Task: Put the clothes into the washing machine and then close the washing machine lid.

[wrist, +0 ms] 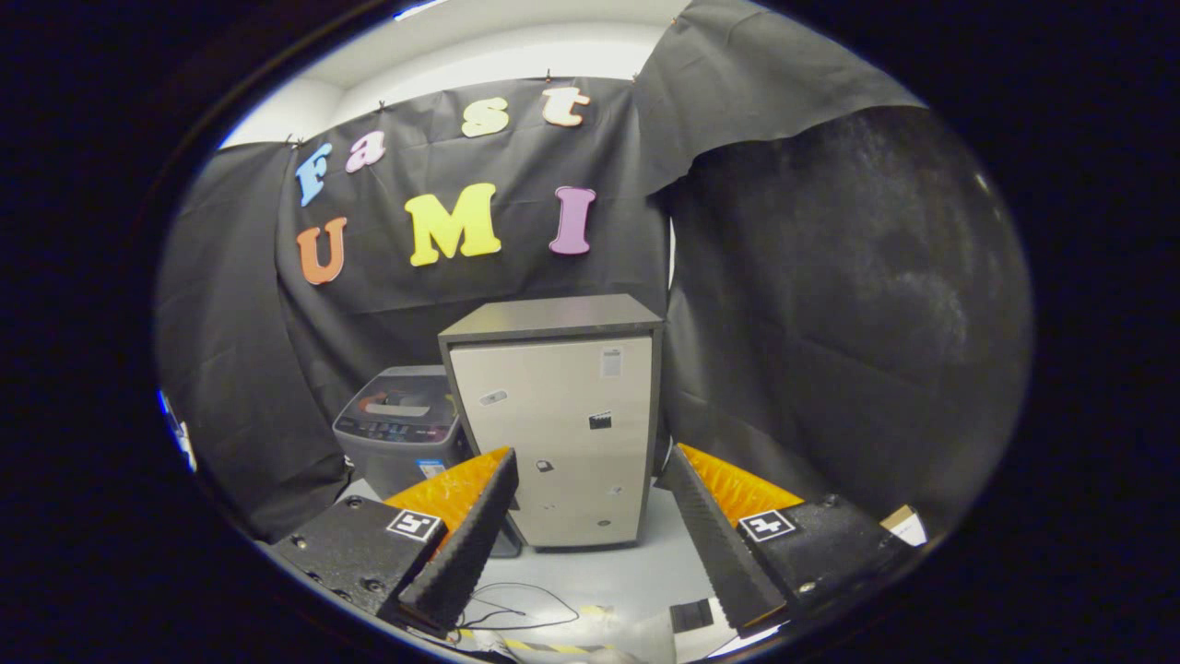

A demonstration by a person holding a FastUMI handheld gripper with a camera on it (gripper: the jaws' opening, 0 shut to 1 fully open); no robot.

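Note:
A small grey top-loading washing machine [401,426] stands on the floor beyond my left finger, left of a tall cabinet. Its lid lies down over the top, with a control panel along the near edge. My gripper [590,466] is open, its two ridged black fingers [470,535] spread wide with nothing between them. The cabinet front shows through the gap between them. The machine is well ahead of the fingertips and off to the left.
A tall cabinet [562,433] with a pale door and dark top stands straight ahead, right beside the washing machine. Black cloth walls close in behind and to the right. A thin black cable [516,604] lies on the pale floor [636,572] under the fingers.

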